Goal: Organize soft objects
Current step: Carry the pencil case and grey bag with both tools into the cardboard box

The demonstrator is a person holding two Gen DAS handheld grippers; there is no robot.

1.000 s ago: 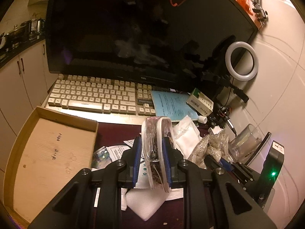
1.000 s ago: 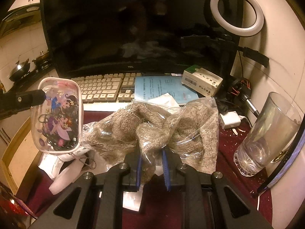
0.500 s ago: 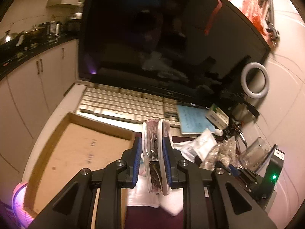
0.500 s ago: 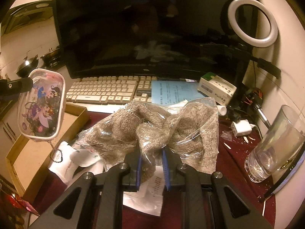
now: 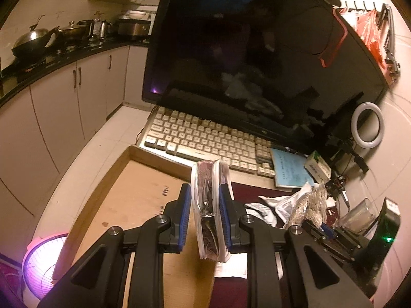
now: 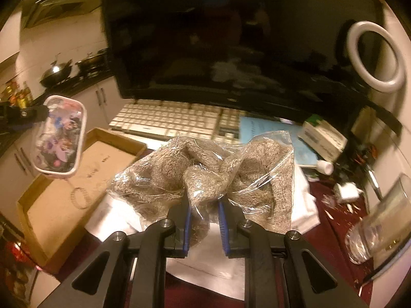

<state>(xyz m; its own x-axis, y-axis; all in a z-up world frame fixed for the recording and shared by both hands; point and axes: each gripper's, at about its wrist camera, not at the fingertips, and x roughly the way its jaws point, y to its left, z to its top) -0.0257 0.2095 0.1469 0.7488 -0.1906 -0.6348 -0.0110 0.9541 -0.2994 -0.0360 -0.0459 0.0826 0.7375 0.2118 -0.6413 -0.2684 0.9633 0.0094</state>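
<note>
While both soft items hang clamped in the air, the box (image 5: 123,205) at lower left of the left wrist view holds nothing large; in the right wrist view only a small ring (image 6: 80,198) lies on its floor. Judged: sorting is early, with both drops left to do.

- Monitor (image 5: 257,64): dark, fills the upper frame; clear of the path.
- Keyboard (image 5: 205,138): just behind the box's far wall.
- Box: open-topped cardboard, by the desk's left side.
- Towel bag (image 6: 203,174): brown fabric in clear film, pinched between the right gripper (image 6: 204,220) fingers, centre frame, over white papers (image 6: 205,269).
- Pouch (image 5: 210,205): clear, cartoon-printed, pressed between the left gripper (image 5: 204,220) fingers, over the box's right edge.
- Glass (image 6: 377,225): lower right, well apart from the box.
- Obstacles: none between either item and the box; the loose papers might snag.
</note>
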